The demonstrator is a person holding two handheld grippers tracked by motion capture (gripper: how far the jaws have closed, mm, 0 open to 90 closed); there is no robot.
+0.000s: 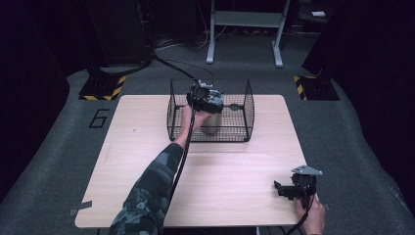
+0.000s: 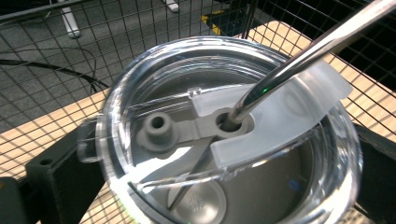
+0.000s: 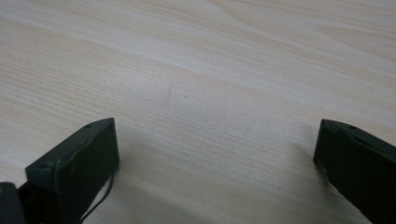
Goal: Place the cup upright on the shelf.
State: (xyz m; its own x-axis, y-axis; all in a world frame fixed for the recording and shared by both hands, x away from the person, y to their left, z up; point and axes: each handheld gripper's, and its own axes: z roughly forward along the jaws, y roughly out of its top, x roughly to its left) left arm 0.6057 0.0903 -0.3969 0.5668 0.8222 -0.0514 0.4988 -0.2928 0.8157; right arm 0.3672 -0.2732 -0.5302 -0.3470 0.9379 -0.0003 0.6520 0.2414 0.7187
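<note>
- Camouflage-sleeved left forearm (image 1: 147,196) enters lowest in the high view, reaching to the black wire-mesh basket (image 1: 247,105) at the far edge.
- Pale wooden bench (image 1: 220,171) lies bare from basket to near edge, so there is wide room to pull back.
- Left tongs (image 1: 205,100) are inside the basket, jaws set on either side of the steel tumbler with clear plastic lid (image 2: 140,84), seemingly clamped on it.
- Steel straw (image 2: 299,56) leans out through the lid; a tilted lift could catch it on the mesh or tip the tumbler.
- Right tongs (image 1: 292,190) rest by the near right corner, spread wide, holding nothing.
</note>
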